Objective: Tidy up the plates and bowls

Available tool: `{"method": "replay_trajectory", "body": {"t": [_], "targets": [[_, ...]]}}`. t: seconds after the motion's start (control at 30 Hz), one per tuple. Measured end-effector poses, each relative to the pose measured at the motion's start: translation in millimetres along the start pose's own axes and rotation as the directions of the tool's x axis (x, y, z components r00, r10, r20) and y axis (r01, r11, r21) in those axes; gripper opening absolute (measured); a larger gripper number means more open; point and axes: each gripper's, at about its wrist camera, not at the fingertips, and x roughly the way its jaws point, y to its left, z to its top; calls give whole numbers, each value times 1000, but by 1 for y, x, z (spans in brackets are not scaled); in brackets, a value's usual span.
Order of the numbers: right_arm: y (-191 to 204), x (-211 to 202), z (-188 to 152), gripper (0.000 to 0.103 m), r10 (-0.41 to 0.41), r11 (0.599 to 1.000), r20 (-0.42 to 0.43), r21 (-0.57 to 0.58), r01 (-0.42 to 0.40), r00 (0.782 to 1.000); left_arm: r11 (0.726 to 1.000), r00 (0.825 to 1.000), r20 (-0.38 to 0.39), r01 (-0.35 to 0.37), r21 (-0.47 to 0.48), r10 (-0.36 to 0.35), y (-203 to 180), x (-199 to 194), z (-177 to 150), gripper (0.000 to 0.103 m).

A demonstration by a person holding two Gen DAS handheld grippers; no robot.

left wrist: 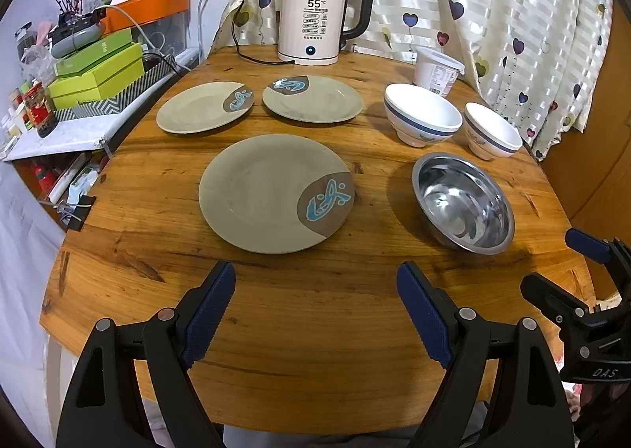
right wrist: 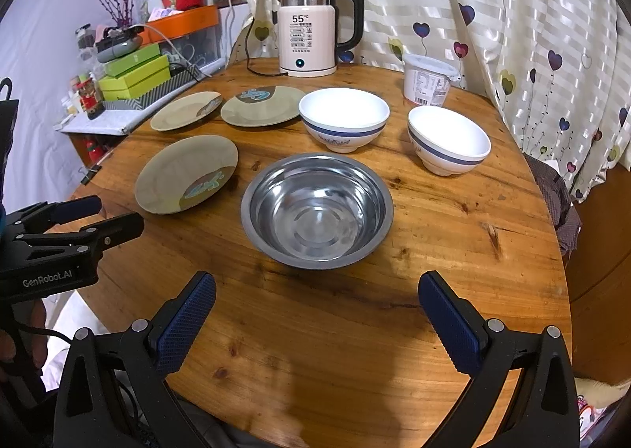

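Three beige plates with blue fish marks lie on the round wooden table (left wrist: 315, 349): a large near plate (left wrist: 260, 195), a far left plate (left wrist: 197, 109) and a far middle plate (left wrist: 315, 101). A steel bowl (left wrist: 463, 203) sits to the right, with two white blue-banded bowls (left wrist: 422, 112) (left wrist: 493, 130) behind it. My left gripper (left wrist: 315, 286) is open and empty, just short of the large plate. My right gripper (right wrist: 315, 298) is open and empty, just short of the steel bowl (right wrist: 317, 209). The large plate (right wrist: 181, 176) lies to its left.
An electric kettle (left wrist: 315, 22) stands at the table's back, with a white lidded tub (left wrist: 435, 71) to its right. A heart-patterned curtain (left wrist: 493, 14) hangs behind. A cluttered shelf with green boxes (left wrist: 98, 69) borders the table's left side.
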Motion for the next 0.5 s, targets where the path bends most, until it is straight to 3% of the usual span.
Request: {"method": "replay_trajectory", "body": {"t": [0.5], "targets": [[5, 3, 8, 103, 1, 1000, -14, -5, -1, 1000, 1000, 999, 30, -18, 8, 17, 2, -3, 4, 84]]}}
